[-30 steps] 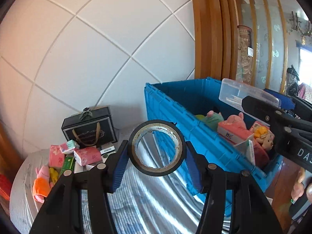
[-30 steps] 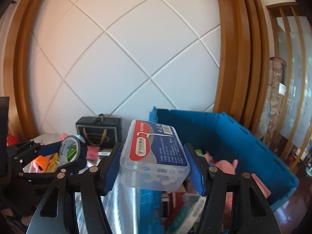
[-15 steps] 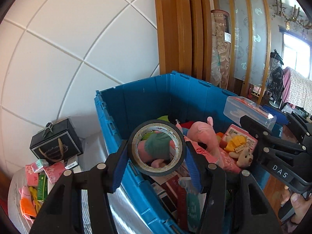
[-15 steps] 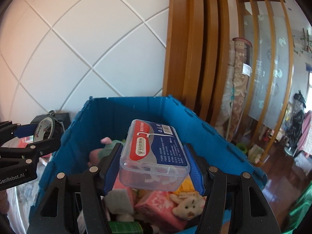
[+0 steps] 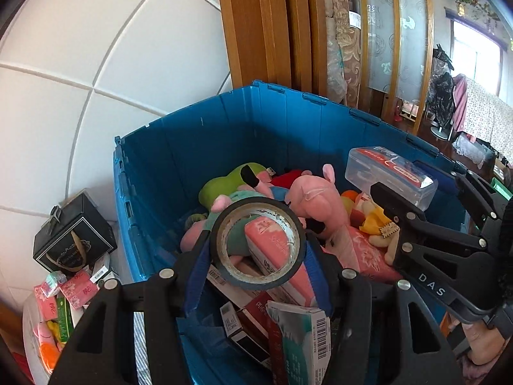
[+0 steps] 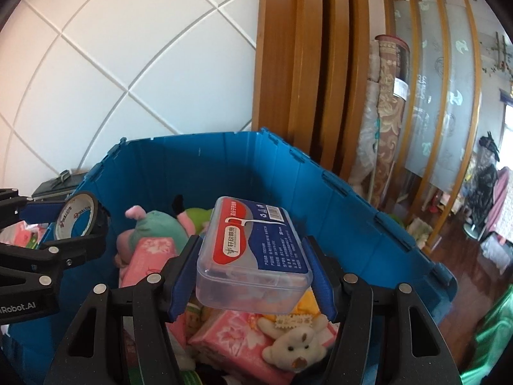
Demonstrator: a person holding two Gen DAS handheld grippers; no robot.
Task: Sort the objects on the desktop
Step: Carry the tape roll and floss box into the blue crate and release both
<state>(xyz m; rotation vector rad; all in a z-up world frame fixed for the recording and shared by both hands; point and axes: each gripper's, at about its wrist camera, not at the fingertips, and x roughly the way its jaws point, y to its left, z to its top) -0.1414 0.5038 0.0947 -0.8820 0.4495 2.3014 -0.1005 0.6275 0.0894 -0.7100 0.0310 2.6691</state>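
Note:
My left gripper (image 5: 256,253) is shut on a black tape roll (image 5: 221,224) and holds it upright above the open blue crate (image 5: 198,147). My right gripper (image 6: 253,256) is shut on a clear plastic floss-pick box (image 6: 253,240) with a red and blue label, held over the same crate (image 6: 288,173). The tape roll (image 6: 80,215) shows at the left of the right wrist view, and the floss box (image 5: 389,176) at the right of the left wrist view. The crate holds plush toys (image 5: 315,200), pink tissue packs (image 6: 243,333) and small cartons.
A black gift box (image 5: 73,240) stands left of the crate on the table, with pink packets (image 5: 78,290) and small toys in front of it. A white quilted wall and a wooden frame rise behind. The floor lies to the right of the crate.
Both grippers have swung right from over the table to above the crate and tilted down into it. Each still holds its object.

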